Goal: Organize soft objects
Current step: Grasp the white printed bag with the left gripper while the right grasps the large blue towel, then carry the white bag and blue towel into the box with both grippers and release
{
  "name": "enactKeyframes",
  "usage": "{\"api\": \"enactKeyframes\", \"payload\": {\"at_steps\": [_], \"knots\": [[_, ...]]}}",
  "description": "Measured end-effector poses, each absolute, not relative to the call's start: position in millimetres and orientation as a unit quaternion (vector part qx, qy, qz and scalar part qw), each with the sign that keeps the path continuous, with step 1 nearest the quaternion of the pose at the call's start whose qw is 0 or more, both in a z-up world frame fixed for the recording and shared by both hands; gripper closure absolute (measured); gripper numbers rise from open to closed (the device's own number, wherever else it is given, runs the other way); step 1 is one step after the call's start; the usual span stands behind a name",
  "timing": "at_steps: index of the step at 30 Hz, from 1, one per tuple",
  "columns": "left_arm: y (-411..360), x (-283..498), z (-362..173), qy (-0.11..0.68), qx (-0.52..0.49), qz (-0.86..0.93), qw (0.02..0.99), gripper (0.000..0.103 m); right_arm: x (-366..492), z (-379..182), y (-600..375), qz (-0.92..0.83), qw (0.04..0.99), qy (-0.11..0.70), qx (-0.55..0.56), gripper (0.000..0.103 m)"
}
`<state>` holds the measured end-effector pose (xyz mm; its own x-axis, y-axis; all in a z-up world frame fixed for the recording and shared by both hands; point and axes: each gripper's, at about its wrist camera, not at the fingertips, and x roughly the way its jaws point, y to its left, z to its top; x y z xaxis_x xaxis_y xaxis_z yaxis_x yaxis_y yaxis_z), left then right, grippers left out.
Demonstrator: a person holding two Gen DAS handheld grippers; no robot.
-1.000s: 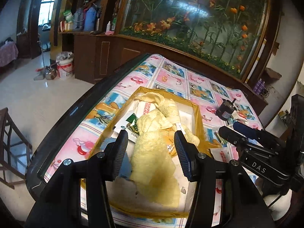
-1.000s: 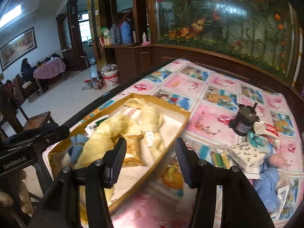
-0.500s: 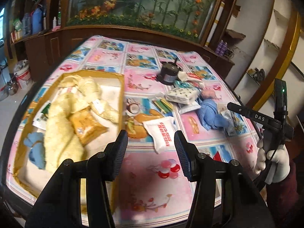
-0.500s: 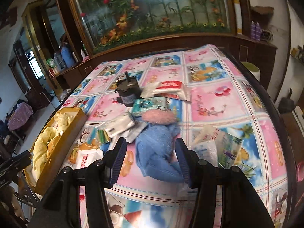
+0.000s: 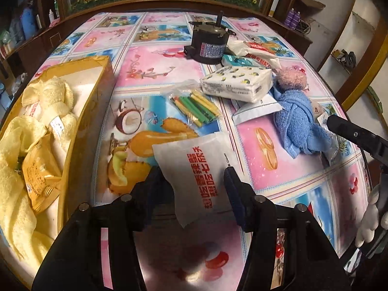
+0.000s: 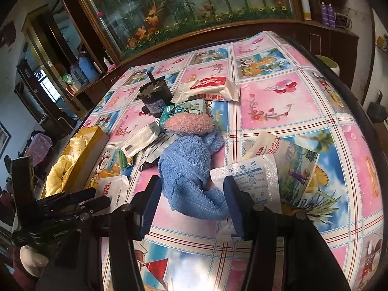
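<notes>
My left gripper (image 5: 194,186) is open, its jaws on either side of a white packet with red print (image 5: 194,169) lying on the tablecloth. My right gripper (image 6: 191,194) is open, its jaws around the near end of a blue towel (image 6: 191,169), which also shows in the left wrist view (image 5: 298,121). A pink fuzzy ball (image 6: 189,123) lies at the towel's far end. A yellow box (image 5: 97,111) at the left holds yellow towels (image 5: 51,97) and an orange packet (image 5: 38,172).
On the patterned tablecloth (image 6: 278,97) lie a black motor (image 5: 209,44), a tissue pack (image 5: 236,83), a bag of coloured sticks (image 5: 194,108), a white and red packet (image 6: 208,87) and flat sachets (image 6: 257,177). Dark cabinets and a glass flower panel stand behind.
Both grippers have swung from the yellow box to the table's right side and come lower. The left now frames the white packet, the right frames the blue towel. Both stay open.
</notes>
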<state>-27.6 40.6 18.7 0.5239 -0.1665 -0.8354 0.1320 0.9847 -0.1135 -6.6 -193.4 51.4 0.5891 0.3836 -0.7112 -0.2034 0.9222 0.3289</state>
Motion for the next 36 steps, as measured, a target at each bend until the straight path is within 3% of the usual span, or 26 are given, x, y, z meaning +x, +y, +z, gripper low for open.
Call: {"api": "enactKeyframes", "payload": {"at_steps": [6, 10, 11, 14, 24, 27, 36], "knots": [[24, -18, 14, 0.473, 0.025, -0.08, 0.877, 0.025, 8, 49, -191, 0.164, 0.883, 0.432, 0.089, 0.047], [14, -17, 11, 0.463, 0.049, -0.087, 0.881, 0.023, 16, 46, -181, 0.177, 0.877, 0.442, 0.066, 0.045], [14, -17, 12, 0.462, 0.047, -0.089, 0.881, 0.023, 18, 45, -176, 0.18, 0.876, 0.444, 0.056, 0.044], [16, -18, 15, 0.451, 0.04, -0.108, 0.885, 0.053, 26, 42, -164, 0.181, 0.872, 0.453, 0.033, 0.043], [23, -31, 22, 0.453, -0.021, -0.144, 0.88, 0.055, 46, 27, -135, 0.171, 0.865, 0.472, -0.004, 0.044], [28, -41, 30, 0.446, -0.042, -0.156, 0.881, 0.055, 45, 28, -138, 0.178, 0.863, 0.473, 0.008, 0.055], [48, -83, 68, 0.402, -0.09, -0.181, 0.893, 0.055, 8, 71, -173, 0.173, 0.891, 0.414, 0.074, 0.057]]}}
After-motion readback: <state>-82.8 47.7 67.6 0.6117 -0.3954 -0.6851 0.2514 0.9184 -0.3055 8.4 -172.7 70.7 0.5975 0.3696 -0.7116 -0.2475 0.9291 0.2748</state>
